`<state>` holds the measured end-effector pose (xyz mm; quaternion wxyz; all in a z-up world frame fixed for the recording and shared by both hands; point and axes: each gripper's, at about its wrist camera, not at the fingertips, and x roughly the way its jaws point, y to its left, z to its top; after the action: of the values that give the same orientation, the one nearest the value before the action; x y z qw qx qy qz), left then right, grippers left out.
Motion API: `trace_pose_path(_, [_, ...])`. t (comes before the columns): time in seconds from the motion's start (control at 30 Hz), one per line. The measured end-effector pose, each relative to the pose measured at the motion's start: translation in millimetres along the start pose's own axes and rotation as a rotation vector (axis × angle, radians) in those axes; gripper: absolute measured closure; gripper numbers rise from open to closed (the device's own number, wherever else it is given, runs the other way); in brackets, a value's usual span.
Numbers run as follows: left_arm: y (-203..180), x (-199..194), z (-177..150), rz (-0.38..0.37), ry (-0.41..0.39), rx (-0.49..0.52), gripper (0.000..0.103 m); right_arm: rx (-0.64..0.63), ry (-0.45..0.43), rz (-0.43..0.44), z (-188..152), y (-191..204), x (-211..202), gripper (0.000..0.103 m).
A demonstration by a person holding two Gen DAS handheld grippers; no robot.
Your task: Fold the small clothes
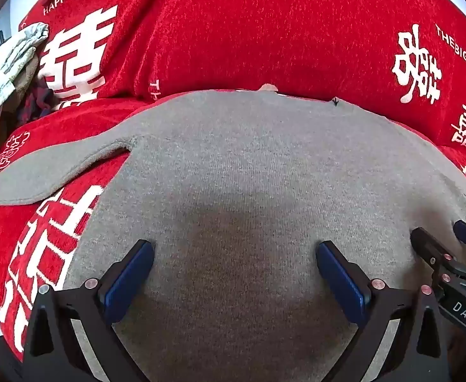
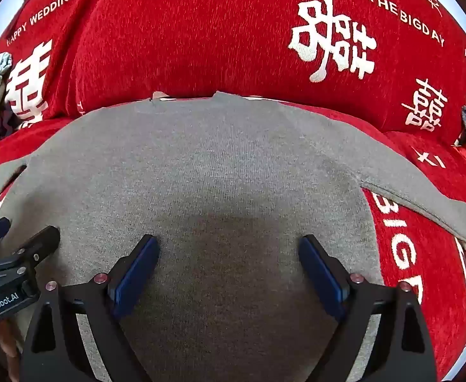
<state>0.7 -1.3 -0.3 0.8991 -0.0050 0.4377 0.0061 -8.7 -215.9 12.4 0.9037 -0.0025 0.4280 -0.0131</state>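
Red chenille sofa covers (image 1: pixel 264 31) printed with white characters fill the background, and a grey knit top (image 1: pixel 249 175) is spread flat on the seat, sleeves out to both sides. The left tool (image 1: pixel 234 254) and right tool (image 2: pixel 229 248) are held released above its lower body, side by side. Nothing is gripped. If only the upper layer is pinched, the fold could skew; the hem is hidden, so this is probably the risk.

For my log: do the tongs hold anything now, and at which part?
Nothing. Left tongs and right tongs are open above the gray sweater.
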Motion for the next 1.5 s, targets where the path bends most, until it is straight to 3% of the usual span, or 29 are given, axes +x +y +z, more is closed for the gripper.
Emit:
trace_pose_path(0.07, [-4, -7, 0, 0.018, -0.032, 0.008, 0.001, 0.001, -0.001, 0.001, 0, 0, 0, 0.011])
trace_pose_path(0.83, [-1, -2, -2, 0.017, -0.028, -0.013, 0.000, -0.006, 0.012, -0.013, -1, 1, 1, 0.011])
trace_pose_path(1.13, [1, 2, 8, 0.001, 0.078, -0.001, 0.000, -0.016, 0.056, -0.026, 5, 2, 2, 0.011])
trace_pose_path(1.33, [1, 4, 13, 0.008, 0.112, -0.019, 0.001, -0.011, 0.152, -0.033, 14, 2, 6, 0.011])
trace_pose_path(1.5, [1, 9, 20, 0.003, 0.196, -0.012, 0.001, 0.007, 0.206, -0.036, 17, 2, 11, 0.011])
